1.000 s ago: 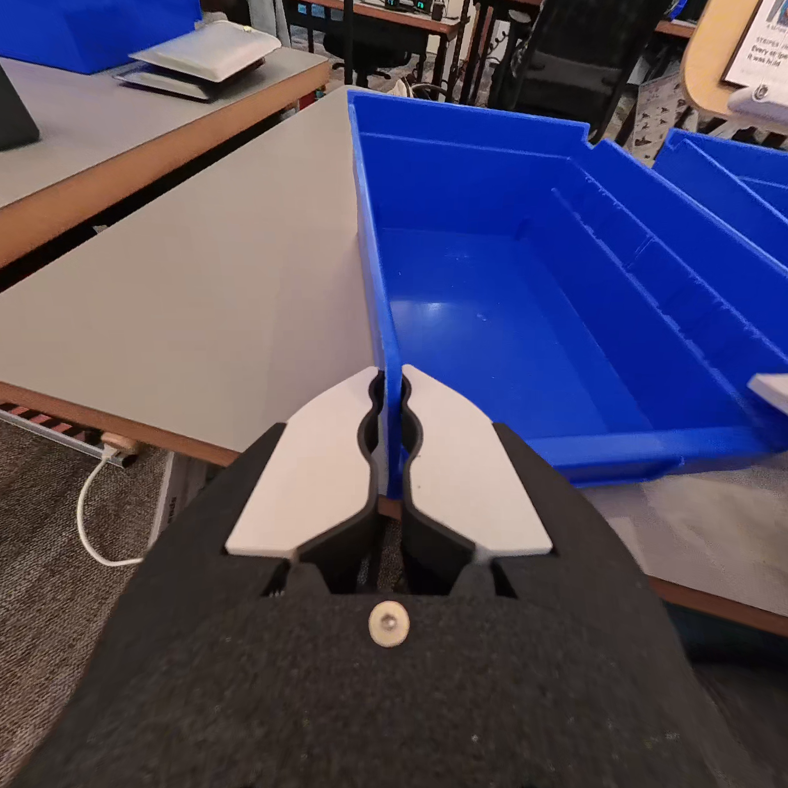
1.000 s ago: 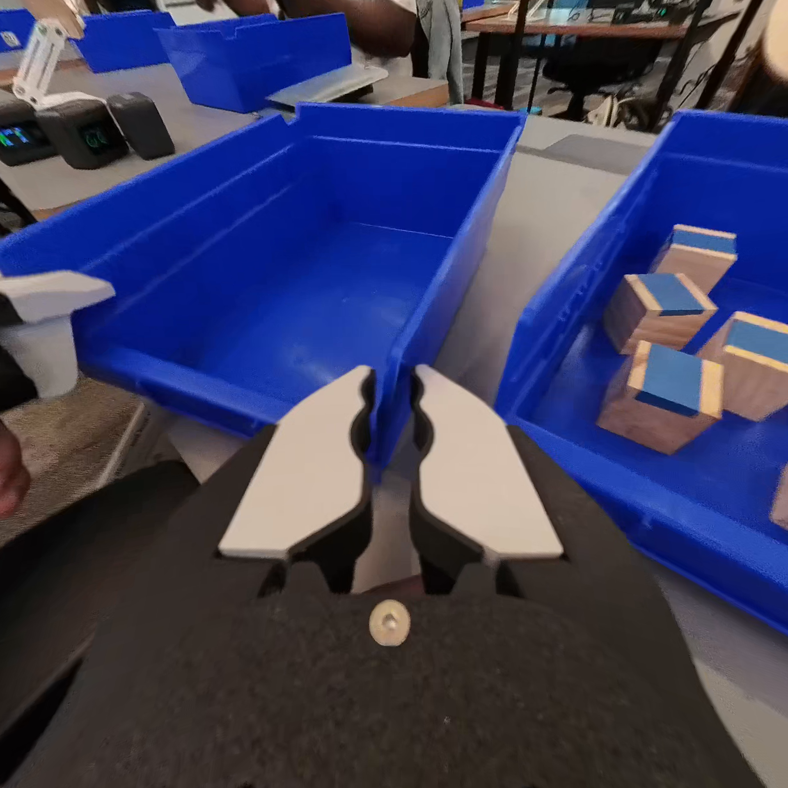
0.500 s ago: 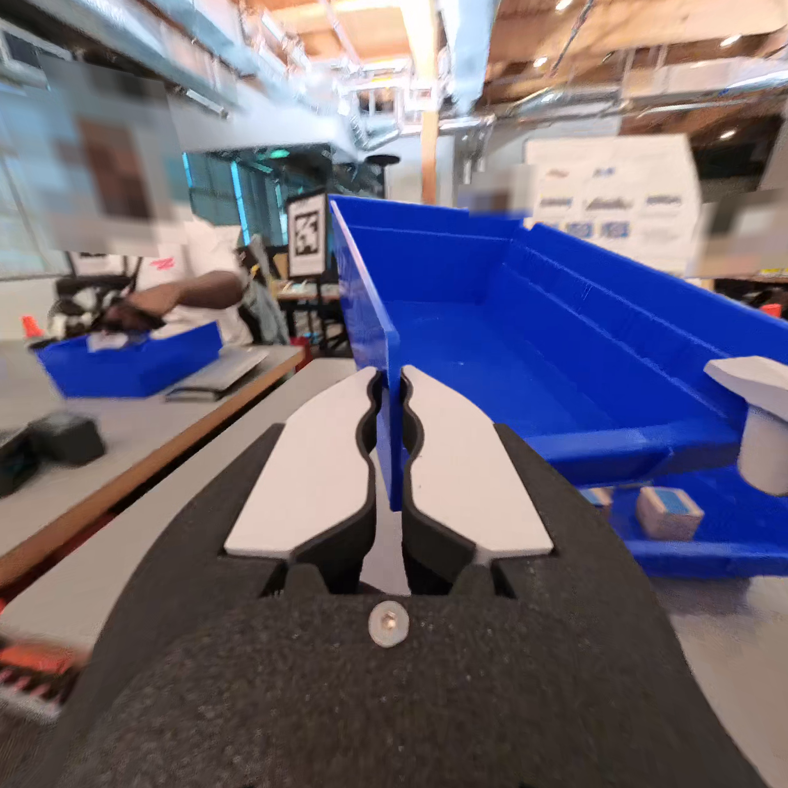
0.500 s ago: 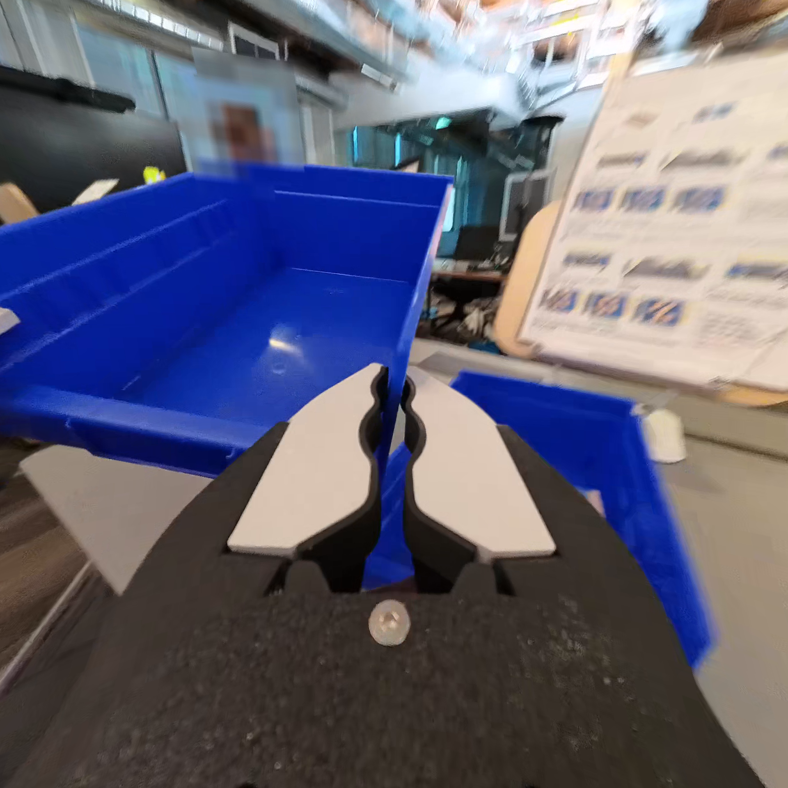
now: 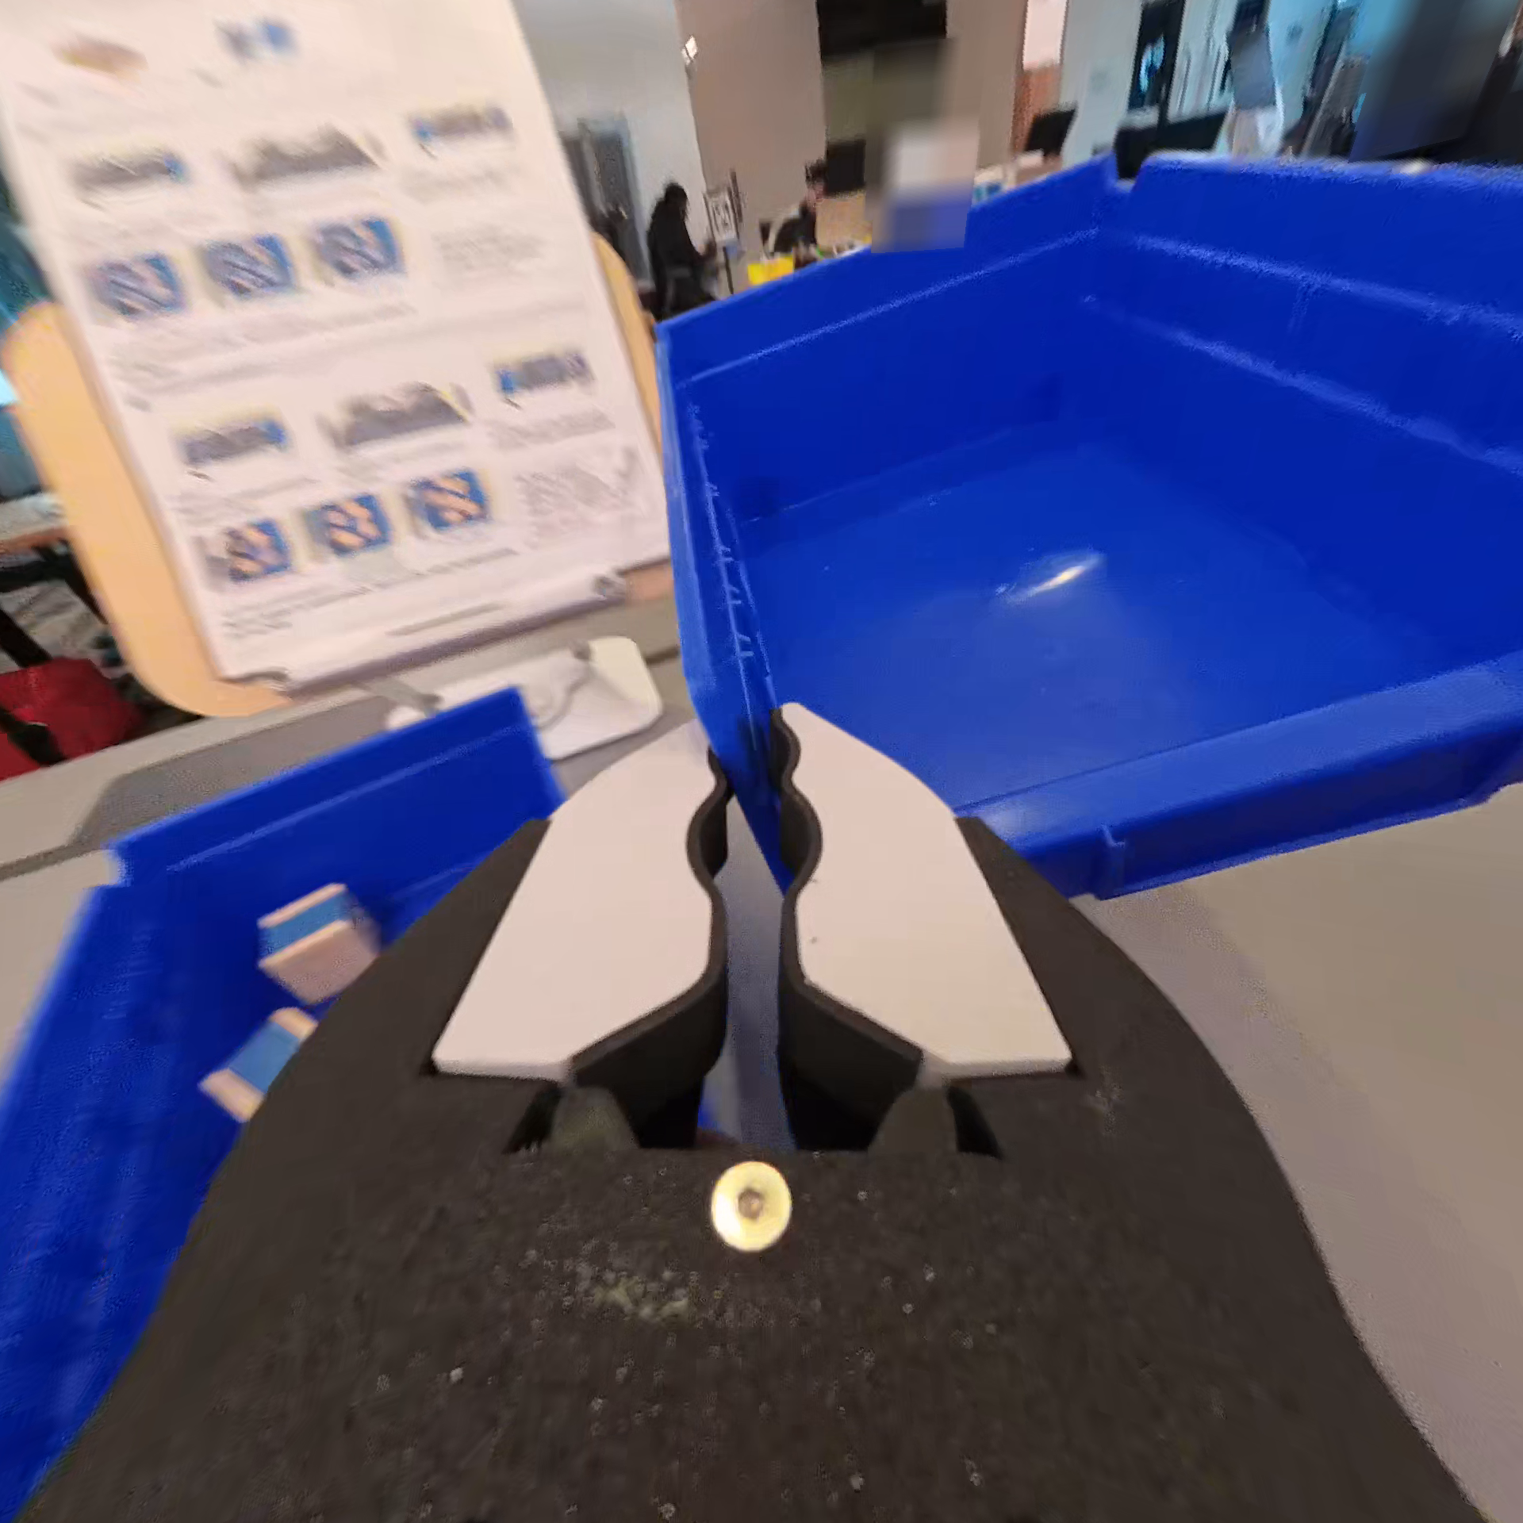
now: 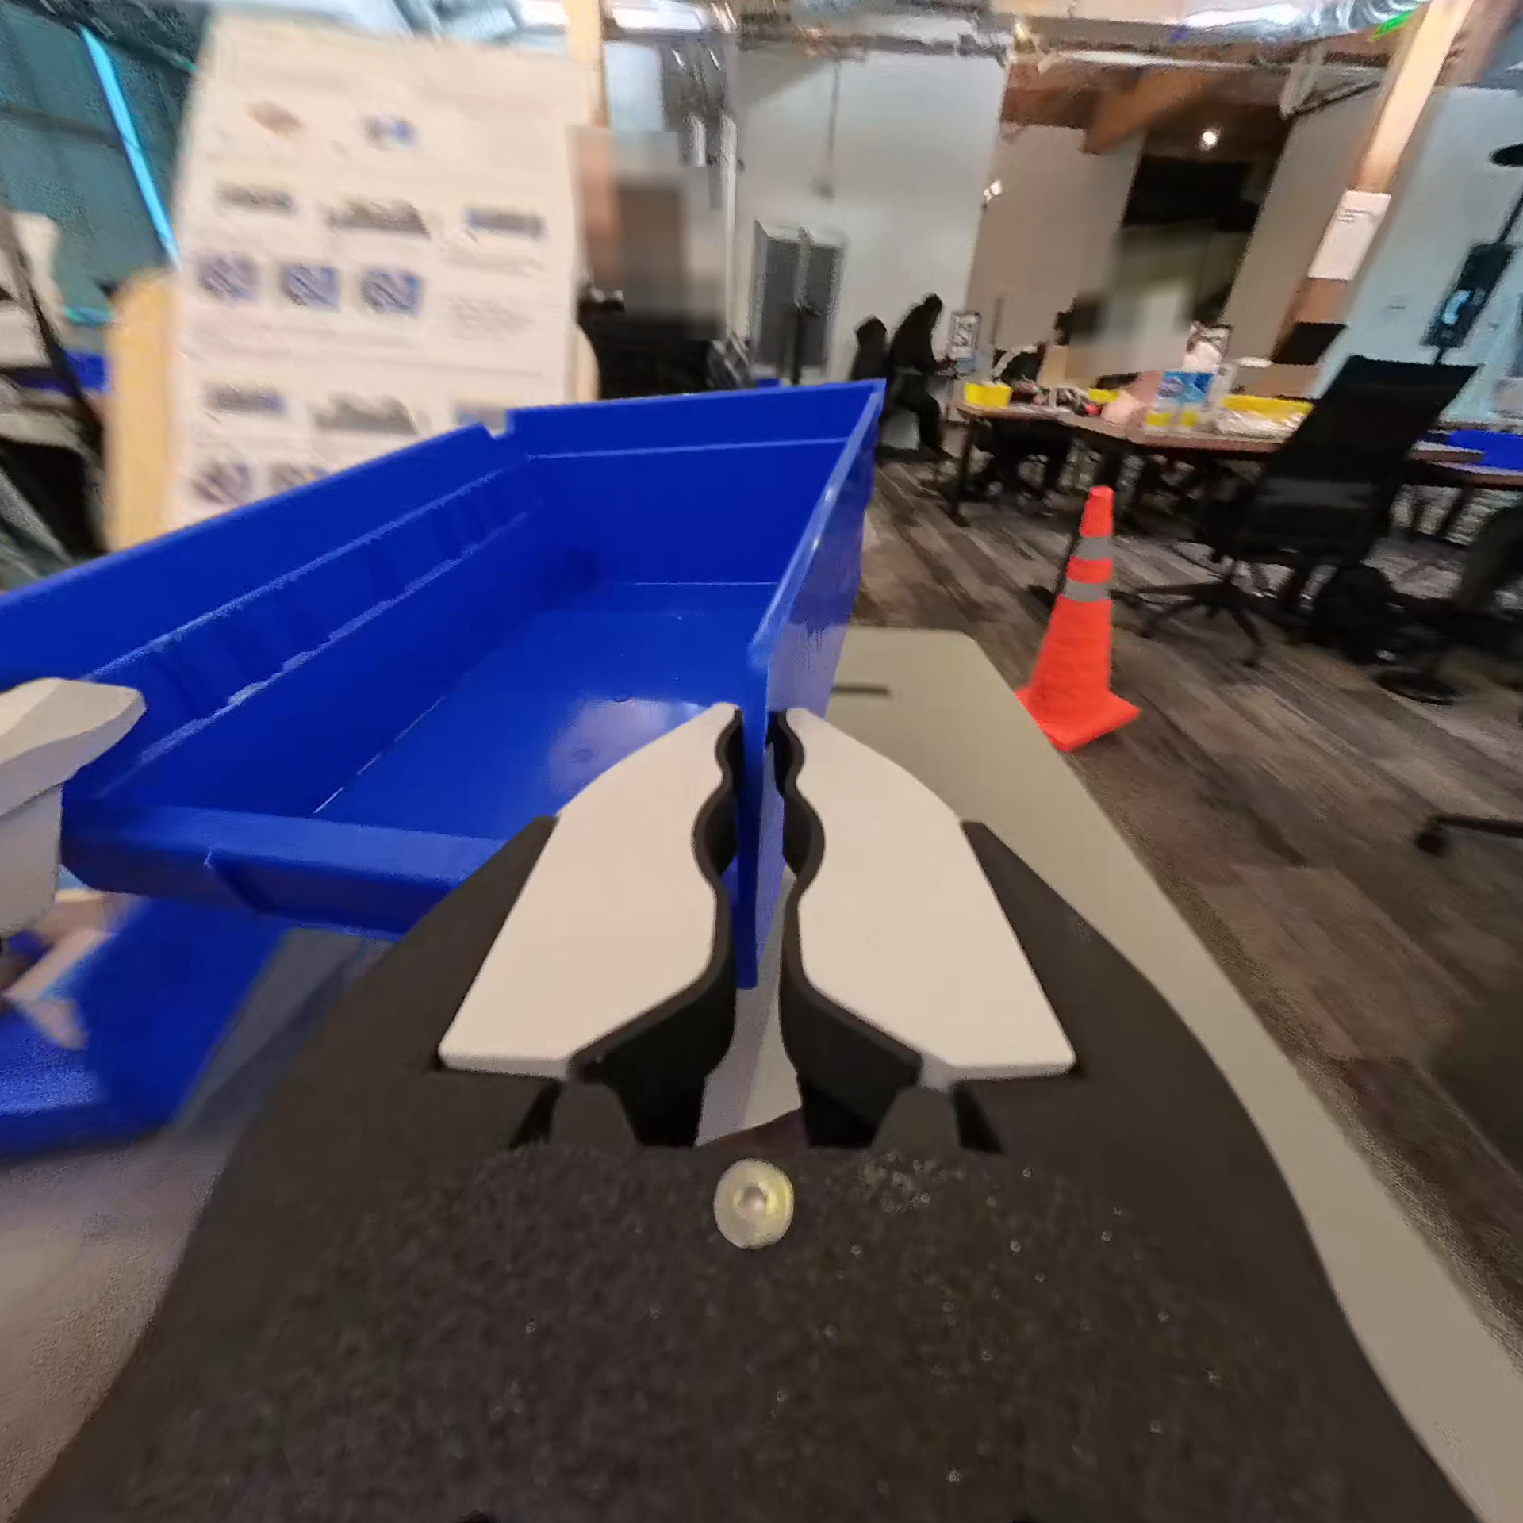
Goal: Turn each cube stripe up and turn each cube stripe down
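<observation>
The cubes [image 5: 317,939] lie in a second blue bin [image 5: 330,816] at the lower left of the left wrist view; two are visible there, wooden with blue faces turned upward, both blurred, and the gripper body hides the rest of that bin's floor. Neither gripper touches them.

Beside and above that bin, an empty blue bin [image 5: 1071,593] is held off the grey table [image 5: 1319,1030] and tilted, its glossy floor bare. The left gripper [image 5: 748,725] pinches one side wall of this bin near its front corner, its fingers pressed onto the plastic. The right gripper [image 6: 756,725] clamps the opposite side wall [image 6: 816,577] the same way, with the thin blue wall running between its pads.

Behind stands a blurred white poster board [image 5: 330,330]. In the right wrist view, an orange traffic cone [image 6: 1080,626] stands on the floor past the table edge, with an office chair [image 6: 1335,494] farther back.
</observation>
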### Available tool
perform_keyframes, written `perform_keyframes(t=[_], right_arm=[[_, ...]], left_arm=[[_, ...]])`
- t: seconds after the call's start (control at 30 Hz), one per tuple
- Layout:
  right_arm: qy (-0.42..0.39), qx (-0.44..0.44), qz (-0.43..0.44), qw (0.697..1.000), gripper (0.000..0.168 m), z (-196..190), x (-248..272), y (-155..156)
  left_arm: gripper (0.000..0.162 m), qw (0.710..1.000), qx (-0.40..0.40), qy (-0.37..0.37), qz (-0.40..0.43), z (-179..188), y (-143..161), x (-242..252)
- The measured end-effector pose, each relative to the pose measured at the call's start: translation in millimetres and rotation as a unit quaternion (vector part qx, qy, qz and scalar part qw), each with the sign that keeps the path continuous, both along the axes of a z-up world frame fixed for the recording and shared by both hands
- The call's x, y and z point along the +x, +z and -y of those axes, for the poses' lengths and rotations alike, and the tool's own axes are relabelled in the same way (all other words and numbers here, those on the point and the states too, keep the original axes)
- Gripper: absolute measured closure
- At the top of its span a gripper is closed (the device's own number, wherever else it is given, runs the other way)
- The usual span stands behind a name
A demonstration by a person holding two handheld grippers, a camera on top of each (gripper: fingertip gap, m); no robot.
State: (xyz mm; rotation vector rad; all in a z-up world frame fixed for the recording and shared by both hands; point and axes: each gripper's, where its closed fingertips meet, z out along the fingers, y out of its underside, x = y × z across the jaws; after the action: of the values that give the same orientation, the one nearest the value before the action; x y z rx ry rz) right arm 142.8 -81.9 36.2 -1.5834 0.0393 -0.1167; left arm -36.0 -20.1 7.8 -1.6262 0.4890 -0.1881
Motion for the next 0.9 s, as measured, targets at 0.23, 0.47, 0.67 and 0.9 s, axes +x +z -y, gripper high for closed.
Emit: perform_keyframes(t=[0.23,0.47,0.67,0.9], right_arm=[[-0.004,-0.092,-0.027,0.995,0.163,-18.9,94.7,-88.4],[0.037,-0.112,-0.043,0.992,0.164,-48.0,135.8,-131.6],[0.033,-0.161,-0.129,0.978,0.165,-55.4,152.2,-161.3],[-0.031,-0.116,-0.027,0.992,0.135,-18.9,136.4,-109.7]], left_arm=[[0.156,0.997,-0.073,-0.027,-0.014,-9.6,-88.5,92.2],[0.152,0.993,-0.088,-0.058,-0.045,-9.0,-116.7,127.3],[0.143,0.982,-0.149,-0.099,-0.066,3.0,-145.3,144.0],[0.115,0.977,-0.139,-0.147,-0.072,43.0,-102.8,80.5]])
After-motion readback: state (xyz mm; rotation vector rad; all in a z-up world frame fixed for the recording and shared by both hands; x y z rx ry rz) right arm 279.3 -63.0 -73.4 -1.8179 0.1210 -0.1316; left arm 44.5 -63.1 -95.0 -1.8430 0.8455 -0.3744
